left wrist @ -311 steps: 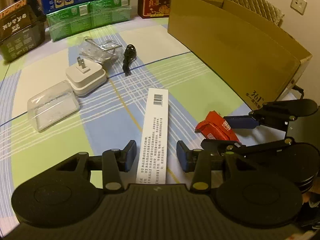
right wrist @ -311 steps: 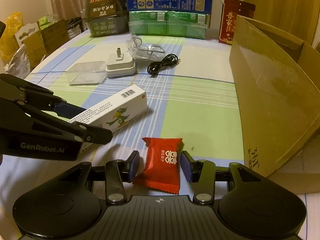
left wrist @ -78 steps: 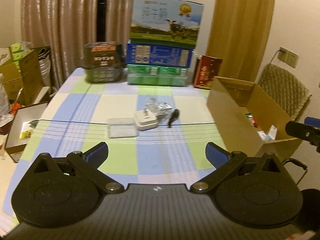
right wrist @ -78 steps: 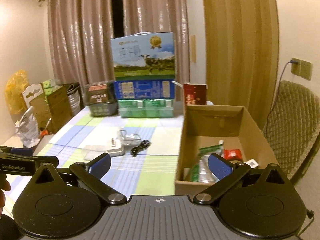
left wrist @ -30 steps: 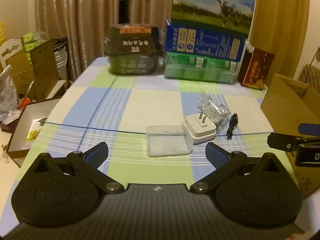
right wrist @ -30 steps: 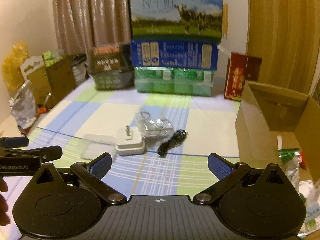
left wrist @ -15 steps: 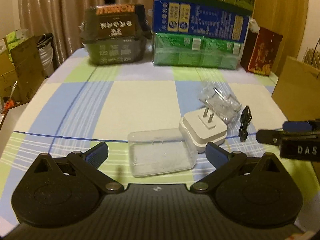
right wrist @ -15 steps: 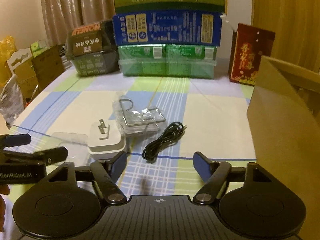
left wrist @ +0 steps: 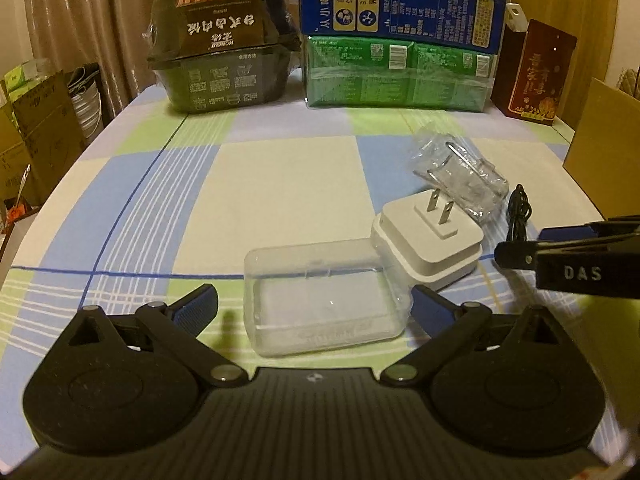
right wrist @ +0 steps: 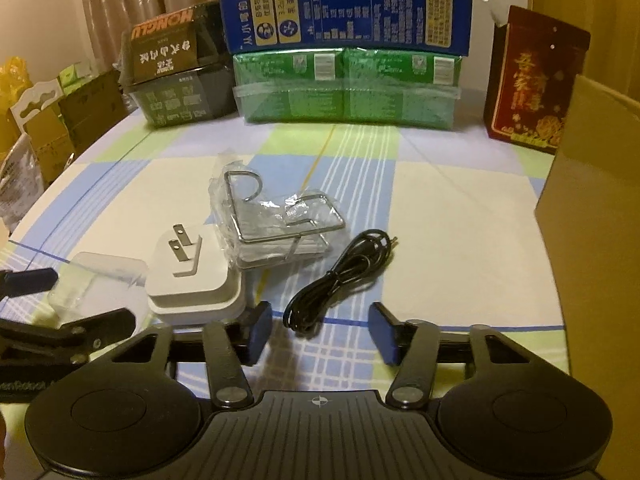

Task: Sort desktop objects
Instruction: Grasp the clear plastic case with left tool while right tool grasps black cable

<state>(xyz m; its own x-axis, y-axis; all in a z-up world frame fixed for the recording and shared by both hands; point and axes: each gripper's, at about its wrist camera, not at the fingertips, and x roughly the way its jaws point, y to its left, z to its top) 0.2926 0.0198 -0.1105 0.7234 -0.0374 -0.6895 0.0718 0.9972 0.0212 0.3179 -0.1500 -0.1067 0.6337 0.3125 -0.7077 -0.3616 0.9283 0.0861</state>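
A clear plastic case (left wrist: 326,294) lies on the checked tablecloth between the wide-open fingers of my left gripper (left wrist: 316,306), which do not touch it. Behind it sits a white plug adapter (left wrist: 428,240), prongs up, then a bagged wire hook (left wrist: 460,172) and a coiled black cable (left wrist: 518,212). In the right wrist view my right gripper (right wrist: 318,330) is open low over the table, its fingers straddling the near end of the black cable (right wrist: 340,276). The adapter (right wrist: 194,276) touches its left finger; the bagged hook (right wrist: 276,224) lies beyond. The clear case (right wrist: 96,280) shows blurred at left.
At the table's back stand a dark food tub (left wrist: 222,68), green packs (left wrist: 398,76) under a blue carton (left wrist: 404,4), and a red box (left wrist: 534,72). An open cardboard box (right wrist: 596,208) stands at the right edge. Cartons and bags sit off the table's left side (left wrist: 36,136).
Both grippers have dropped and moved forward toward the table items. The right gripper's fingers have narrowed around the cable; the left gripper now brackets the clear case.
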